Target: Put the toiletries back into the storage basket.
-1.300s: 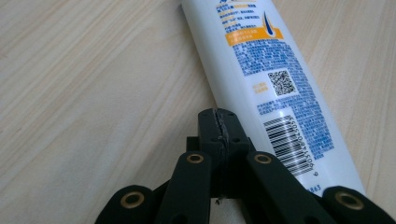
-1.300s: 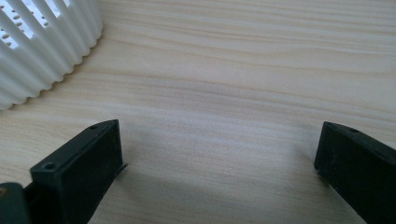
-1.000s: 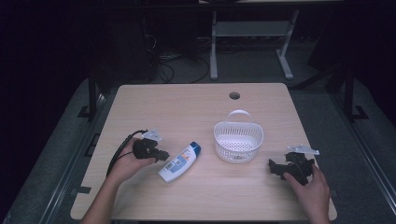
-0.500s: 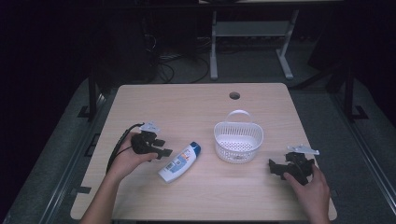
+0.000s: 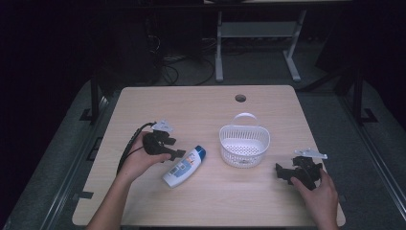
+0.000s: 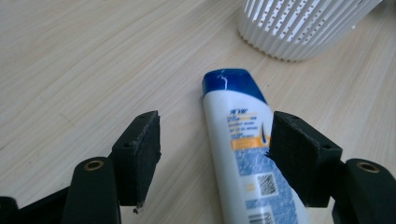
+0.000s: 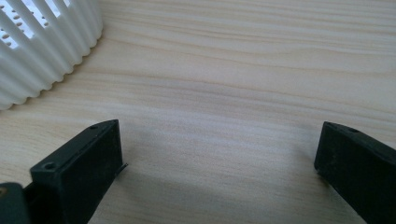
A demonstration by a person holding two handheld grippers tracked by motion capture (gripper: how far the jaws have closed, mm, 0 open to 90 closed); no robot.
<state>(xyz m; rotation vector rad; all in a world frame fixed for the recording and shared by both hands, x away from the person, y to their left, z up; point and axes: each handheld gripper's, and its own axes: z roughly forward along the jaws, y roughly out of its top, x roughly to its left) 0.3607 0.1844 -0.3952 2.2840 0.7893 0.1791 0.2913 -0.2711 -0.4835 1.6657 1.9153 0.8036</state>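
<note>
While my left claw (image 5: 176, 149) hovers just above the bottle (image 5: 184, 166), its jaws have just been opening, and now they stand spread. In the left gripper view the bottle lies between them, close to the right-hand pad (image 6: 293, 151), but neither pad presses on it. The bottle is white with a blue cap and it lies flat on the table (image 5: 201, 112), with the cap end pointing toward the basket (image 5: 244, 146). The bottle is just beside the basket, on its left side in the high view, and the two do not touch. The basket is white, with a ribbed wall and a handle, and it stands upright near the middle of the table.

On the other side of the basket, near it but apart, I hold my right claw (image 5: 286, 174) low over the table. Its jaws are also spread wide, with bare wood between them. In the right gripper view the wall of the basket shows at the upper left corner.
</note>
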